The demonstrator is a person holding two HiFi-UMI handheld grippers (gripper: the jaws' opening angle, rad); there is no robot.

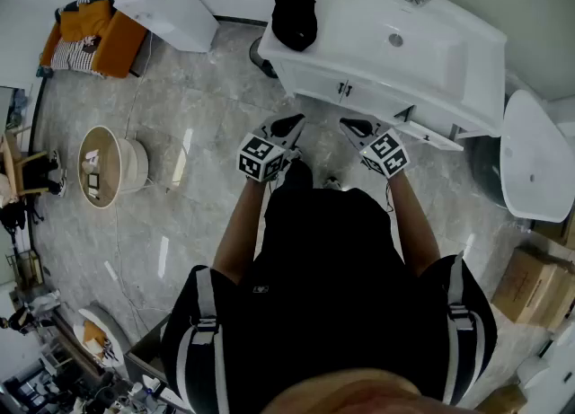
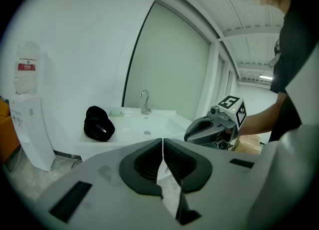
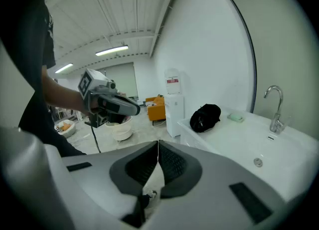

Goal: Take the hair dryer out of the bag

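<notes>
Both the left gripper (image 2: 162,144) and the right gripper (image 3: 158,146) hover before the white tabletop (image 1: 359,22), fingers closed on nothing, while the black bag (image 1: 294,10) there keeps its contents hidden.

Left gripper (image 2: 163,146) jaws together, black bag (image 2: 98,124) on sink counter (image 2: 130,124)

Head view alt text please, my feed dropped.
Seen from above, a person in black stands before a white sink counter, holding the left gripper and right gripper, both shut and empty, short of it. A black bag sits on the counter's left end.
</notes>
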